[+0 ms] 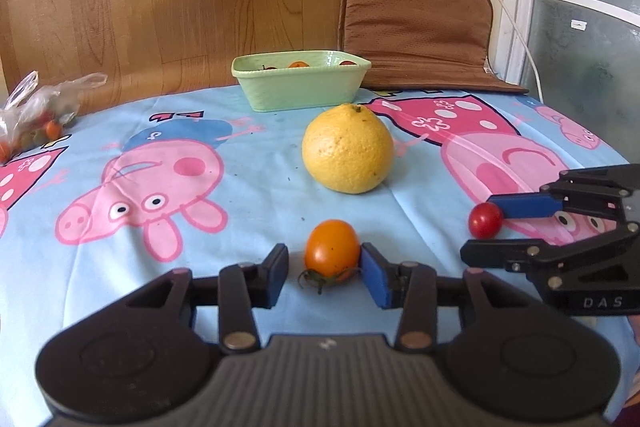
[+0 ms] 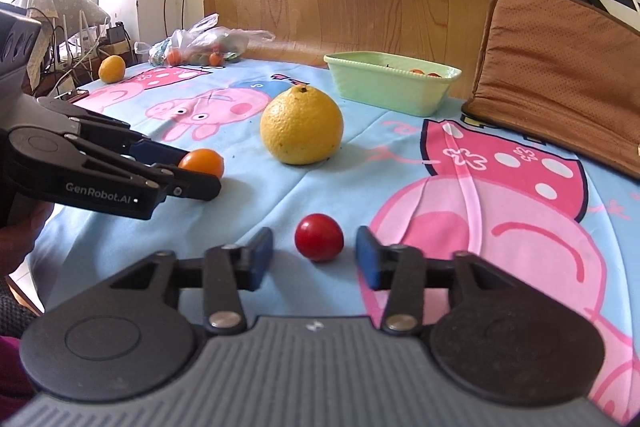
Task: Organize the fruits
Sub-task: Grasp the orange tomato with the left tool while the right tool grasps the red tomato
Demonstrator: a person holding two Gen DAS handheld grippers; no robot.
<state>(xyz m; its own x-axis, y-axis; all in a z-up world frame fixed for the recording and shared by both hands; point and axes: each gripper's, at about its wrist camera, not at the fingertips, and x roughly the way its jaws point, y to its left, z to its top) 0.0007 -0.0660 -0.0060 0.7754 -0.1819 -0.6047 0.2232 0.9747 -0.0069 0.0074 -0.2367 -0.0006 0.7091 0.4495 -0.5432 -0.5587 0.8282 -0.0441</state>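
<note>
Orange tomato [image 1: 331, 247] lies on the bench [image 1: 248, 195] between the pads of my left hand-held gripper [image 1: 325, 273], its green calyx toward me; the right-side pad looks to be touching its skin while the other stands clear, so I count that gripper as narrowly open, not gripping. Just beside it, my right hand-held gripper [image 2: 315, 255] brackets a red cherry tomato [image 2: 319, 237] with a gap on both sides, moderately open. To do this well I would centre each fruit before closing, so neither rolls off the lone pad, and squeeze gently, since thin skins split. A big yellow citrus [image 1: 347, 149] sits between me and the green basket [image 1: 300, 83] near the far edge, which already holds small fruit; I judge I should lift high enough to pass over it.
</note>
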